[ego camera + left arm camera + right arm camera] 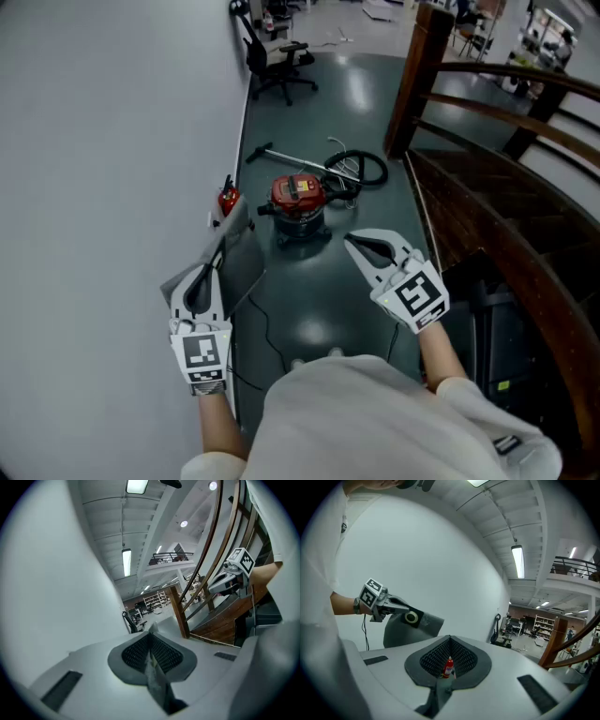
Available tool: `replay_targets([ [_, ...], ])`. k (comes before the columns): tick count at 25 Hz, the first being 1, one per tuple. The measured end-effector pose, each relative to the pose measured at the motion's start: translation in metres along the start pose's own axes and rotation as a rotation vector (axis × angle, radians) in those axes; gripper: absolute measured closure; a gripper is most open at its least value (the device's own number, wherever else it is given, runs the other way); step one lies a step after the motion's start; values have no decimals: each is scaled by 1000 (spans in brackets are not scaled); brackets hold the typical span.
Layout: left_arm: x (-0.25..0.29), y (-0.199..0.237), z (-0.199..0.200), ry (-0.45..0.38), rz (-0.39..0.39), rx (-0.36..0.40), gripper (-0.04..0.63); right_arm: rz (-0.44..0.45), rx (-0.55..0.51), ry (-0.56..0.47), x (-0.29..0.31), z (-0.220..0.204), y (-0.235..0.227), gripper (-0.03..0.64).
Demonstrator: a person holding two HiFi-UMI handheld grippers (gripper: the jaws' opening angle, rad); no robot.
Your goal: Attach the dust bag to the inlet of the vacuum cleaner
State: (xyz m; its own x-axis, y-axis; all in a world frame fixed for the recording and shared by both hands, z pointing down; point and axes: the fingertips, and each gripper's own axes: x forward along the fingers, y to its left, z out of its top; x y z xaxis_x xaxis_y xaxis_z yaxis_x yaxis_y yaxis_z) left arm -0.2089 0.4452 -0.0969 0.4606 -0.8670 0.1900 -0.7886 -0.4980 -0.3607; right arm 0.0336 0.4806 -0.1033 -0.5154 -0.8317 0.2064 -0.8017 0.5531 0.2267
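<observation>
Hanging flat grey dust bag [401, 632]

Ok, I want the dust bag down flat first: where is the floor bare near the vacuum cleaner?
Bare floor lies between you and the vacuum cleaner, flanked by wall and staircase. Crowded: hose and wand behind it, fire extinguisher beside the wall.

Open floor [314, 295] ahead up to vacuum cleaner [300, 202], between wall [94, 141] and stair railing [502, 239].
</observation>
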Motion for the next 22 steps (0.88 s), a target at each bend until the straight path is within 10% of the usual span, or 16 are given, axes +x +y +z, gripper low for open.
replay_targets([
  [15,7,-31,9,30,-15,39,569,69,189,-133,-22,14,-23,589],
  [22,4,-51,9,57,29,33,569,120,76,-44,-23,-17,-22,589],
])
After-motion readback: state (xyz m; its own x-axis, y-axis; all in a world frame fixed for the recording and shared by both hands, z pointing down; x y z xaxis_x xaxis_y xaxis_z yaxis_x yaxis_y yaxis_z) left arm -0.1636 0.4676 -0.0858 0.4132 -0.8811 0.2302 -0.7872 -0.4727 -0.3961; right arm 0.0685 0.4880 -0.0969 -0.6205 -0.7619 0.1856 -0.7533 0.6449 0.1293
